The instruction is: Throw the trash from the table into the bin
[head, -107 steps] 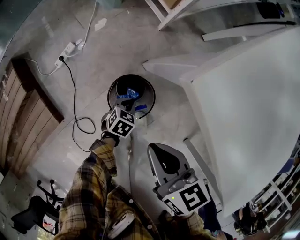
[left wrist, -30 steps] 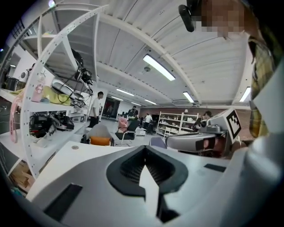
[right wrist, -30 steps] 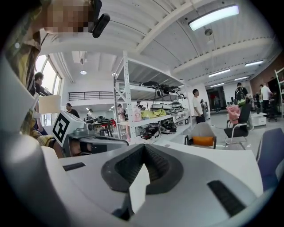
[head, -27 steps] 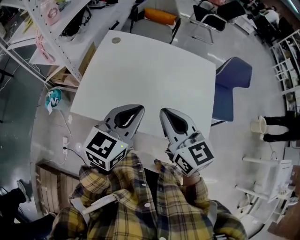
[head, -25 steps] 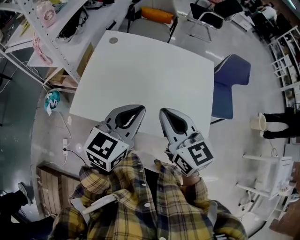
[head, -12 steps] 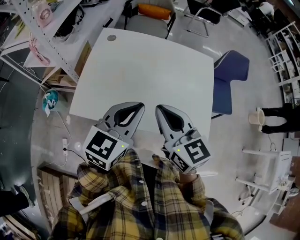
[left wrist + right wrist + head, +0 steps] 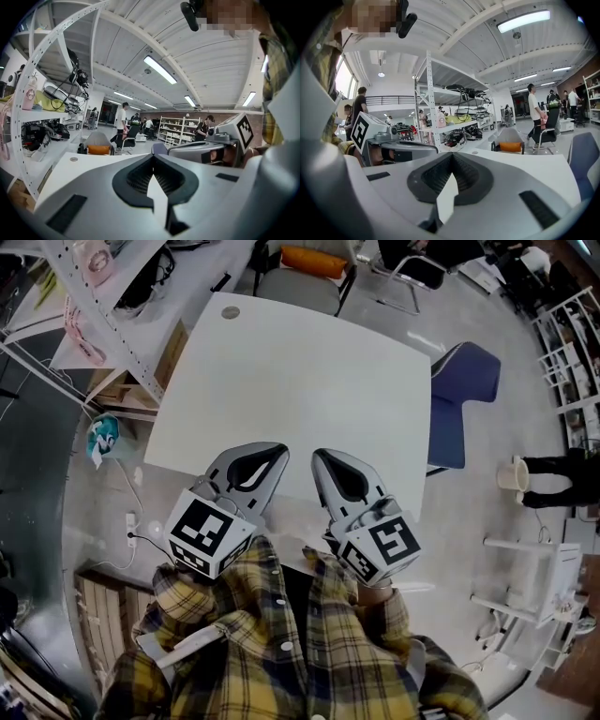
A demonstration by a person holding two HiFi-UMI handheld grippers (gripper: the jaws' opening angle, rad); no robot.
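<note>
Lower centre of the head view: left gripper point(image 7: 262, 460) and right gripper point(image 7: 330, 465) lie side by side over the near edge of the white table point(image 7: 309, 371), each with jaws pressed together on nothing. No trash shows on the tabletop and the bin is out of frame, so weight, stiffness and grip point cannot be judged. A small round disc point(image 7: 230, 312) at the table's upper-left corner is probably a fixture. Blue chair point(image 7: 464, 390) at right and shelving rack point(image 7: 103, 306) at upper left obstruct nothing.
</note>
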